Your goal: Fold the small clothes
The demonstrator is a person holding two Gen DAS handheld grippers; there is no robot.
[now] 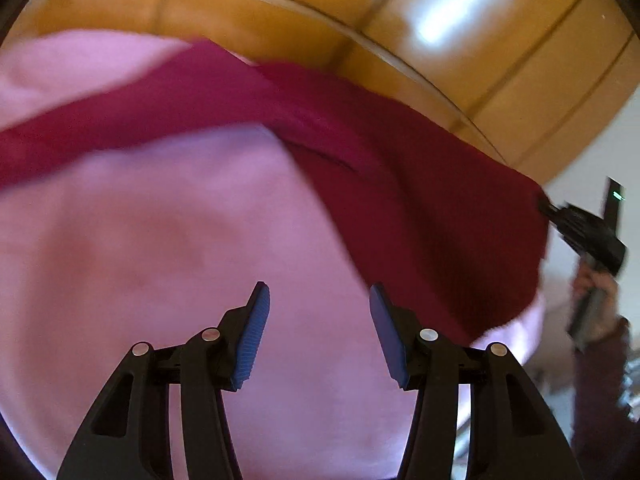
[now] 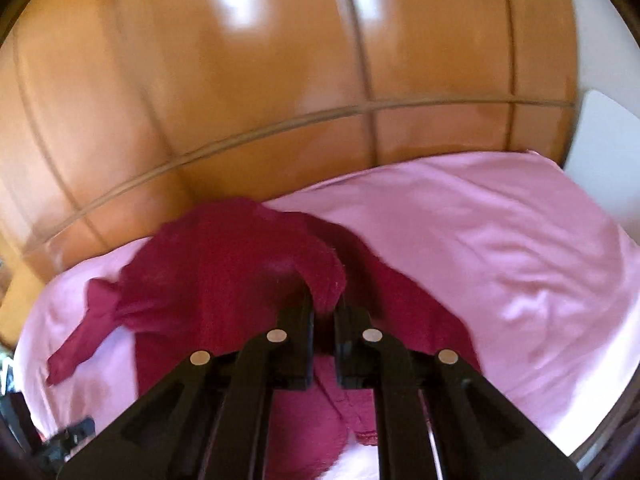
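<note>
A dark red knit garment [image 1: 400,168] lies stretched across a pink sheet [image 1: 160,240]. One corner of it is lifted at the right of the left wrist view, pinched by my right gripper [image 1: 546,204]. In the right wrist view the right gripper [image 2: 324,304] is shut on a fold of the red garment [image 2: 224,272], which bunches over its fingers; a sleeve trails to the left. My left gripper [image 1: 318,296] hovers over the pink sheet with its blue pads [image 1: 256,332] apart and nothing between them, a short way from the garment's near edge.
A glossy orange-brown wooden wall [image 2: 240,100] of panels rises right behind the sheet. A hand [image 1: 596,292] in a dark red sleeve holds the right gripper's handle. A white surface [image 2: 600,152] shows at the far right.
</note>
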